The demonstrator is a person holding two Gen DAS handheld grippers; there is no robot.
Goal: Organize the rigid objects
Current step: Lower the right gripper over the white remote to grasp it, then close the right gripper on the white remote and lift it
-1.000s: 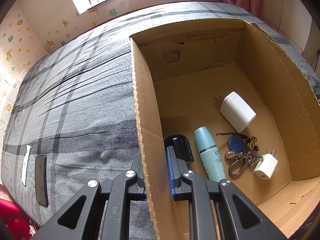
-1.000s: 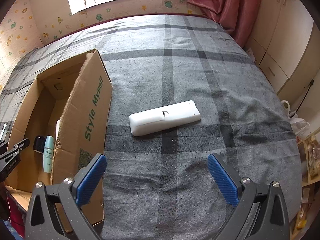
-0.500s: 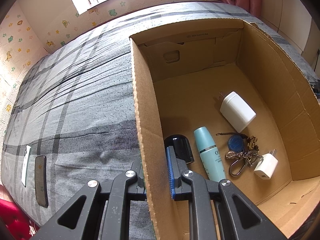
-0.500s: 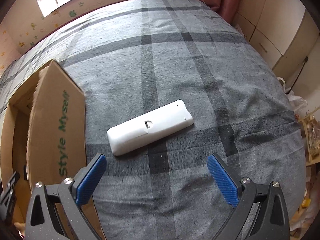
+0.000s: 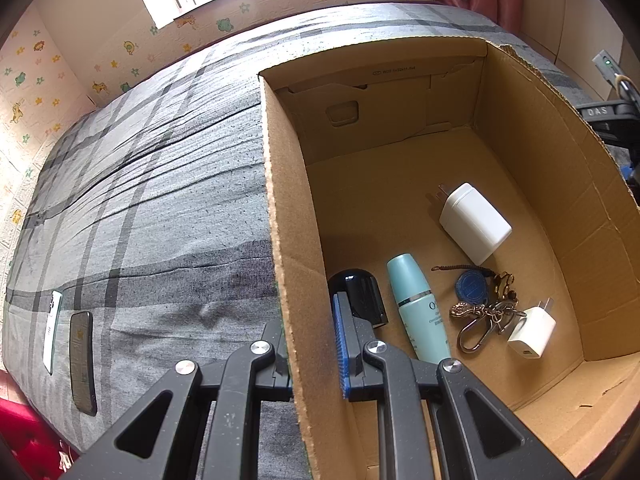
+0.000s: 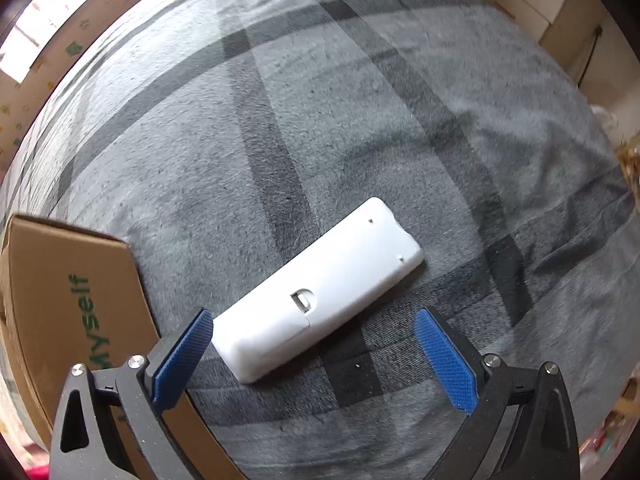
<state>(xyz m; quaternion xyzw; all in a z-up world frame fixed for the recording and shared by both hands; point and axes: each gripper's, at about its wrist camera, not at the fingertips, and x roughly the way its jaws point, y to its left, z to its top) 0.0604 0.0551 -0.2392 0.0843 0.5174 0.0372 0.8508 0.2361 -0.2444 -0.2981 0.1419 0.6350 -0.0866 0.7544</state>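
On the far left of the left wrist view, two phones (image 5: 82,360) lay side by side near the edge of the grey plaid bed (image 5: 160,208). The left gripper (image 5: 310,344) was clenched on the left wall of the cardboard box (image 5: 288,280), one finger outside and the blue-padded one inside. Within the box, from left to right, lay a black cap (image 5: 360,296) just beside the inner finger, a teal bottle (image 5: 418,308), a bunch of keys (image 5: 478,300) with a blue fob, a small white plug (image 5: 532,332) touching the keys, and, farther back, a larger white charger (image 5: 474,222). A part of the other rig showed past the box's right wall.

In the right wrist view, the box's outer side (image 6: 60,300), printed with green letters, stood at the left. The right gripper (image 6: 312,354) was spread wide, holding nothing. Its left fingertip (image 6: 192,336) was just beside the near end of the white remote (image 6: 320,300); whether it touched I could not tell. The remote lay face down on the bed (image 6: 360,100), slanting away to the right, with its near end between the fingers. The right fingertip (image 6: 444,354) stood apart from it.
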